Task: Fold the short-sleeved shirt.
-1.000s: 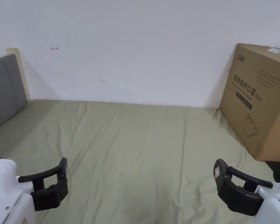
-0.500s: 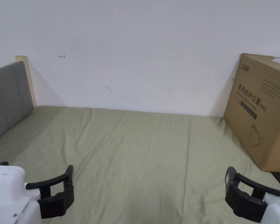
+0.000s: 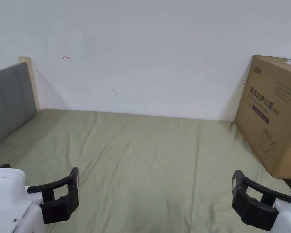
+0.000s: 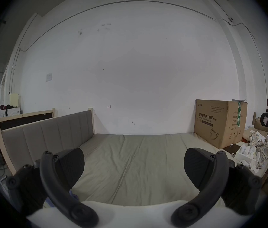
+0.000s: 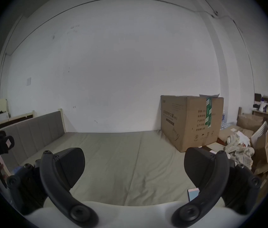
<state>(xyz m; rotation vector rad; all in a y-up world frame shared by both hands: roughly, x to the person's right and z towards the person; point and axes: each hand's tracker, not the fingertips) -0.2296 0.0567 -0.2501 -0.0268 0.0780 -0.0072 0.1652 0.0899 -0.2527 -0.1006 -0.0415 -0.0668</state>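
My left gripper (image 3: 72, 185) hovers low over the near left of the green bed sheet (image 3: 148, 157). Its jaws stand wide apart with nothing between them, as the left gripper view (image 4: 134, 167) shows. My right gripper (image 3: 237, 189) hangs at the near right, open and empty in its own view (image 5: 134, 165). A small bit of blue cloth (image 4: 74, 197) peeks out under the left jaw at the bed's near edge. I cannot tell whether it is the shirt.
A large cardboard box (image 3: 272, 112) stands on the bed's far right against the white wall. A grey padded headboard (image 3: 8, 100) runs along the left. A flat pink-and-blue item (image 5: 193, 194) lies near the right gripper. Crumpled clothes (image 5: 240, 151) and boxes sit beyond the bed's right side.
The whole picture has shifted down and right as the head camera moved. Both grippers stay open and hold about the same places over the sheet.
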